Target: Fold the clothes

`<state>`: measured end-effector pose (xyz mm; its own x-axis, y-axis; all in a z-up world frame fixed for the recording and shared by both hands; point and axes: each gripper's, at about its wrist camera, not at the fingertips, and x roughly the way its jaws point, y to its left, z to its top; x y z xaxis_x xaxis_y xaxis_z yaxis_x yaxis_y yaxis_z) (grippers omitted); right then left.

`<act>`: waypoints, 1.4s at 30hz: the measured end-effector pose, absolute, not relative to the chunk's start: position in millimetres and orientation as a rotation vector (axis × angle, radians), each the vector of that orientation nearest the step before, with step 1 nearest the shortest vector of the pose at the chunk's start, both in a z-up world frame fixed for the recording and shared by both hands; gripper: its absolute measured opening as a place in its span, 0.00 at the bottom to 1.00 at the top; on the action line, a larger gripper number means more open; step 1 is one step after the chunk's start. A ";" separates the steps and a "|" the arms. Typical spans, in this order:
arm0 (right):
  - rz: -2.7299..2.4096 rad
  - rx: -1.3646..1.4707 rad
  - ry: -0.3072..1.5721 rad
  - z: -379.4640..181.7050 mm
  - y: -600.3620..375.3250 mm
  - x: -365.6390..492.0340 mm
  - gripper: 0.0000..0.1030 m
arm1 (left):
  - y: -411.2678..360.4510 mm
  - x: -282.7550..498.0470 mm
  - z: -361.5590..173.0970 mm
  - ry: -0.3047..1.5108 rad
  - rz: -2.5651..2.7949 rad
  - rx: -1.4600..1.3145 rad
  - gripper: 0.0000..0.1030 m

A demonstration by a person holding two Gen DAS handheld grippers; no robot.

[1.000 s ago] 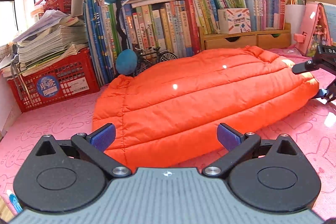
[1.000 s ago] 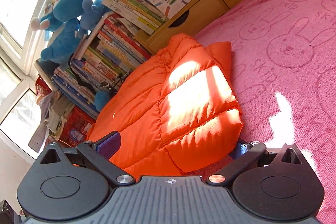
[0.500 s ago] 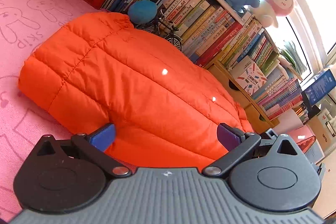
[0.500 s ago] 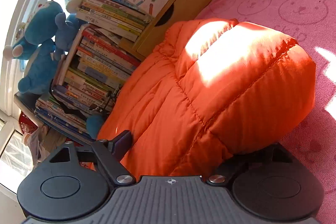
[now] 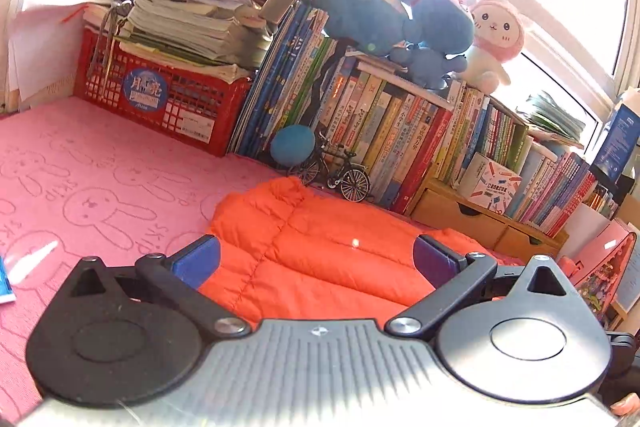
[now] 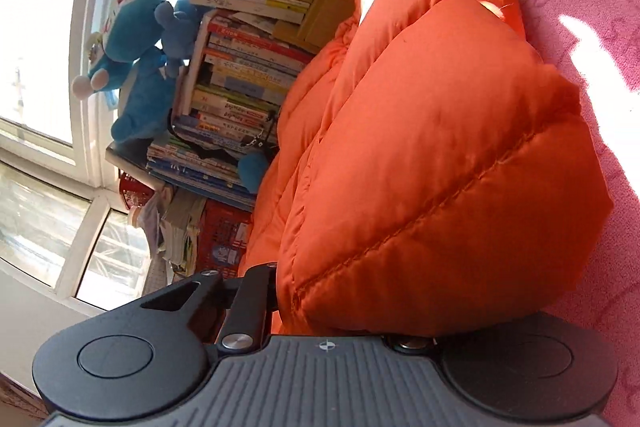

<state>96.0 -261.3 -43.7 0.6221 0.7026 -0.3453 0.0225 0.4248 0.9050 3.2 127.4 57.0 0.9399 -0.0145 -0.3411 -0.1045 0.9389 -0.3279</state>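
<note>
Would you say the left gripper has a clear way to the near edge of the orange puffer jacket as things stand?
Probably yes. The left gripper is open, and the orange puffer jacket lies directly ahead on the pink mat, nothing between them. The right gripper is closing on its other end.

Orange puffer jacket [image 5: 320,251] shows slick quilted nylon with a soft sheen. The pink mat [image 5: 100,187] is matt, nubbly terry cloth. Red crate [image 5: 160,99], glossy plastic lattice. Drawer box [image 5: 480,223], smooth pale wood. Plush toys [image 5: 494,35], fuzzy.
</note>
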 end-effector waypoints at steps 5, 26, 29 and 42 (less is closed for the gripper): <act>0.627 1.004 0.848 -36.0 -295.0 65.9 0.20 | 94.8 -6.3 75.3 0.291 -0.019 -0.166 1.00; 0.504 0.099 0.288 89.9 -247.0 -8.3 0.85 | -16.7 76.4 18.6 0.335 0.132 0.369 1.00; 0.476 0.115 0.320 81.0 -215.4 44.5 0.68 | -13.9 83.5 10.0 0.358 0.174 0.388 1.00; 0.226 -0.309 0.453 -11.1 -148.3 123.3 0.55 | 39.1 105.8 -21.4 0.437 0.311 0.400 1.00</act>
